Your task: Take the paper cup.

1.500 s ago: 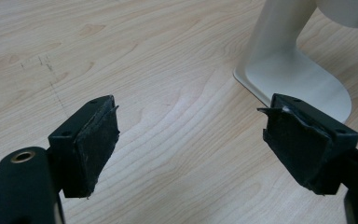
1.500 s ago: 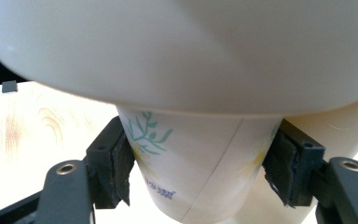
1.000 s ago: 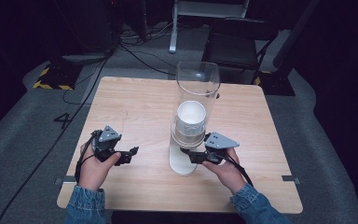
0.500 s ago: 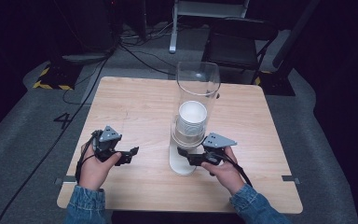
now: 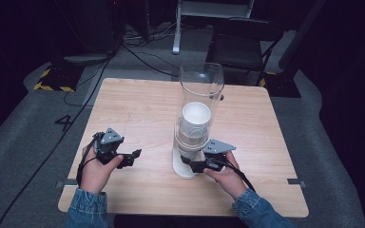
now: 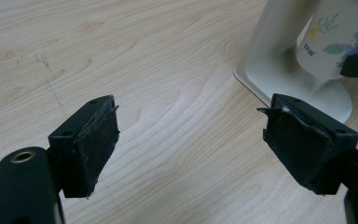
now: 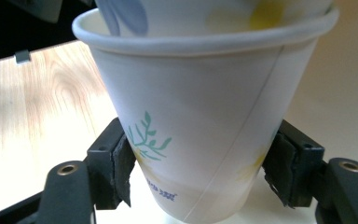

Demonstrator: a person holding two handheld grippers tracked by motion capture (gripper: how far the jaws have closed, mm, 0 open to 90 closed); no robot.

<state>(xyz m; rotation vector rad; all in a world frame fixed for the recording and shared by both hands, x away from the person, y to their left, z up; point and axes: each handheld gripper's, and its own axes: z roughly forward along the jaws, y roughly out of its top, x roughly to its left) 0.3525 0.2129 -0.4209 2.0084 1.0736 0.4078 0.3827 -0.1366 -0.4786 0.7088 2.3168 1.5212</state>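
Observation:
A clear dispenser tube stands on a white base at the table's middle, with a stack of white paper cups inside it. My right gripper reaches in under the tube from the right. Its pads are shut on the lowest cup, a white one with a green sprig print, and another cup sits nested in it. My left gripper rests at the left of the base, open with bare wood between its fingers. The left gripper view has the held cup and the base at its upper right.
The wooden table stands on grey floor. Behind its far edge are a dark chair and cables on the floor. A metal bracket sits at the table's right edge.

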